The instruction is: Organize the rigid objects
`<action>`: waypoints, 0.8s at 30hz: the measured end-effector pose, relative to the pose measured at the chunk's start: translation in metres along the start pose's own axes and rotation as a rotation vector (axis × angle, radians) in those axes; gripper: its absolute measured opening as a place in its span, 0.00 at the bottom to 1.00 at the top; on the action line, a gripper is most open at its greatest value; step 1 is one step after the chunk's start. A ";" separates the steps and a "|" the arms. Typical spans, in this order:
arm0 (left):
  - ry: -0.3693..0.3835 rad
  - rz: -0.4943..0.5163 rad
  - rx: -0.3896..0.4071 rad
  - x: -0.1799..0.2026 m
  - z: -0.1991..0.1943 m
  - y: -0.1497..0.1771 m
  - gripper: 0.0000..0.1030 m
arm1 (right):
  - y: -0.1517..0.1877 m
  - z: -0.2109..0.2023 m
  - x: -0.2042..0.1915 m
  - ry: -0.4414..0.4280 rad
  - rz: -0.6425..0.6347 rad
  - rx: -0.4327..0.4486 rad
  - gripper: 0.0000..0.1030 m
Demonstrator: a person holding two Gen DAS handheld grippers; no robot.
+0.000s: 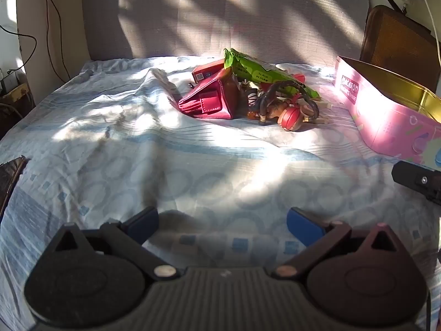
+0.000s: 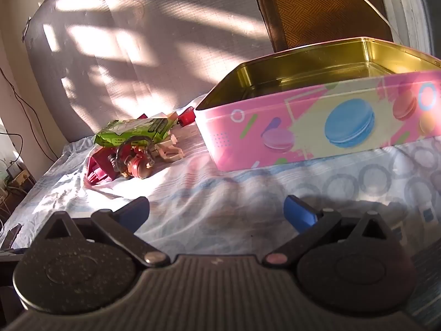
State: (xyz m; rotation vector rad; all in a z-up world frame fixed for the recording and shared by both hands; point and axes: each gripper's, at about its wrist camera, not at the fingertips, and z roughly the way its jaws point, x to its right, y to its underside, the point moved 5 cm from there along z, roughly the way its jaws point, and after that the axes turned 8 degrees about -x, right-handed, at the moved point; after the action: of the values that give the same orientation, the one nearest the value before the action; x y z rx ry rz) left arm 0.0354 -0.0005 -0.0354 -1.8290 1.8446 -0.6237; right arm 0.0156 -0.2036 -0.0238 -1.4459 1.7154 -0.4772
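A pile of objects lies on the bed: a red wallet (image 1: pixel 212 100), a green packet (image 1: pixel 261 73), a red box (image 1: pixel 208 71), a dark cord loop (image 1: pixel 286 96) and a small red-brown figure (image 1: pixel 289 115). The pile shows in the right wrist view too, with the green packet (image 2: pixel 135 132) on top. An open pink tin (image 1: pixel 386 110) with macaron pictures stands to the right; its gold inside (image 2: pixel 317 74) looks empty. My left gripper (image 1: pixel 222 224) is open and empty, well short of the pile. My right gripper (image 2: pixel 216 213) is open and empty, in front of the tin (image 2: pixel 330 127).
The bed has a wrinkled blue-and-white sheet (image 1: pixel 137 151). A grey headboard (image 1: pixel 220 13) stands behind. A brown chair back (image 2: pixel 325 8) is behind the tin. Cables (image 1: pixel 49 27) hang along the left wall. Part of the right gripper (image 1: pixel 419 180) shows at the right edge.
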 end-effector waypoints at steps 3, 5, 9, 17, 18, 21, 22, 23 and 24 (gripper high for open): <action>0.006 -0.007 0.038 0.000 -0.003 0.000 1.00 | 0.000 0.000 0.001 -0.005 0.005 0.002 1.00; 0.011 -0.010 0.049 0.000 -0.006 0.001 1.00 | 0.000 0.000 0.002 -0.009 0.010 0.003 1.00; 0.019 0.000 0.037 -0.001 -0.010 -0.002 1.00 | 0.000 -0.001 0.003 -0.010 0.012 0.004 1.00; 0.093 0.033 0.092 -0.002 -0.011 -0.011 1.00 | 0.000 -0.001 0.003 -0.002 0.004 0.003 1.00; 0.072 0.042 0.122 -0.002 -0.012 -0.015 1.00 | 0.000 -0.001 0.001 -0.001 0.003 0.002 1.00; 0.011 0.084 0.211 -0.002 -0.013 -0.034 1.00 | 0.000 0.001 -0.001 0.007 -0.003 0.001 1.00; 0.003 0.093 0.238 -0.002 -0.012 -0.041 1.00 | 0.000 0.001 -0.002 0.008 -0.004 0.000 1.00; 0.003 0.090 0.251 -0.003 -0.010 -0.048 1.00 | -0.001 0.001 -0.004 0.013 -0.007 0.000 1.00; 0.012 0.076 0.258 -0.005 -0.007 -0.055 1.00 | -0.001 0.001 -0.001 0.008 -0.002 0.001 1.00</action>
State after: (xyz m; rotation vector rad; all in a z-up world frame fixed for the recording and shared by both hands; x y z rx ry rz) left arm 0.0747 0.0039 0.0041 -1.5835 1.7411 -0.8051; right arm 0.0175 -0.2024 -0.0231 -1.4470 1.7197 -0.4850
